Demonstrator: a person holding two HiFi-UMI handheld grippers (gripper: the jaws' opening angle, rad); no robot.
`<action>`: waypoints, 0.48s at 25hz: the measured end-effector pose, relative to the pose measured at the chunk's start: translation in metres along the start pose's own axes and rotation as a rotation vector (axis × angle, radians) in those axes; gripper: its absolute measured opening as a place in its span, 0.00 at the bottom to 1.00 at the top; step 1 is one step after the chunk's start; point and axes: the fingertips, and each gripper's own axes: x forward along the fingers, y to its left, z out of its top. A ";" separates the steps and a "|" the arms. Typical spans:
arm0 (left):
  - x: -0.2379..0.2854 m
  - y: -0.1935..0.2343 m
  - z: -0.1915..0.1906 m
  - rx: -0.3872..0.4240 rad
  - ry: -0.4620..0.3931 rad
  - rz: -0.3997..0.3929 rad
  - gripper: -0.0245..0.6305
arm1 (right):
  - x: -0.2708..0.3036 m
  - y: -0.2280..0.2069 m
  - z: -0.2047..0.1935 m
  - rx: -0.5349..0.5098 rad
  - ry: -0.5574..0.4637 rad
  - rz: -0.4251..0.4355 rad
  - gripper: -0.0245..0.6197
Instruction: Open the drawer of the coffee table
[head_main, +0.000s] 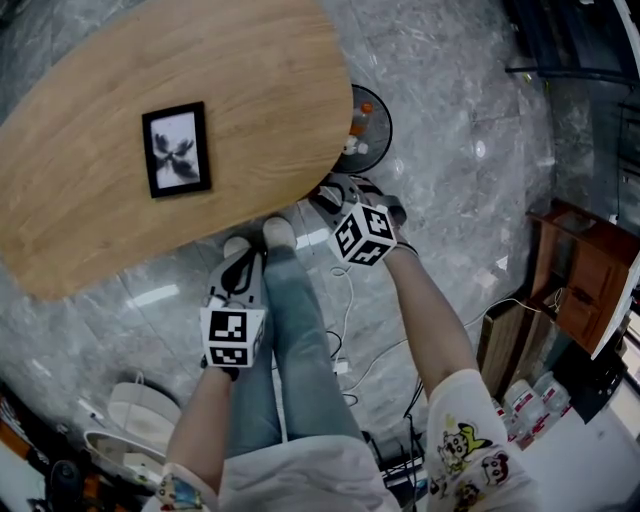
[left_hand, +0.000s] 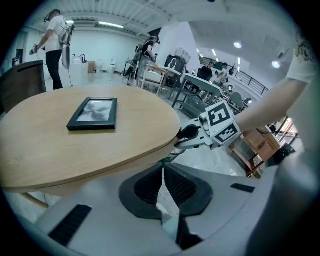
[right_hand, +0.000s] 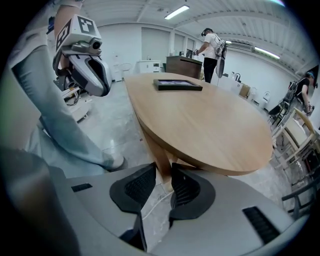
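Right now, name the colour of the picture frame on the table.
The picture frame is black, clearest in head view.

- A framed picture (head_main: 177, 149) lies flat, its frame black and its print dark grey.
- A round black thing (head_main: 368, 130) with an orange part, perhaps a fan, stands on the floor just right of the framed picture.
- A white cable (head_main: 347, 305) trails over the grey marbled floor (head_main: 470, 120), below and right of the framed picture.
- A brown wooden cabinet (head_main: 585, 280) stands far right of the framed picture.
- A white round appliance (head_main: 140, 415) sits well below the framed picture.
- A person in a white top (left_hand: 56, 40) stands beyond the framed picture in the left gripper view.
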 end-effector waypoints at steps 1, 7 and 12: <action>0.000 0.000 0.000 0.002 0.001 0.000 0.06 | 0.000 0.000 0.000 -0.002 0.000 0.003 0.18; 0.000 -0.002 -0.002 0.004 0.009 0.001 0.06 | -0.001 0.003 0.000 -0.028 0.001 0.025 0.17; -0.004 0.002 -0.001 0.010 0.008 0.010 0.06 | -0.001 0.004 0.001 -0.067 -0.016 0.039 0.16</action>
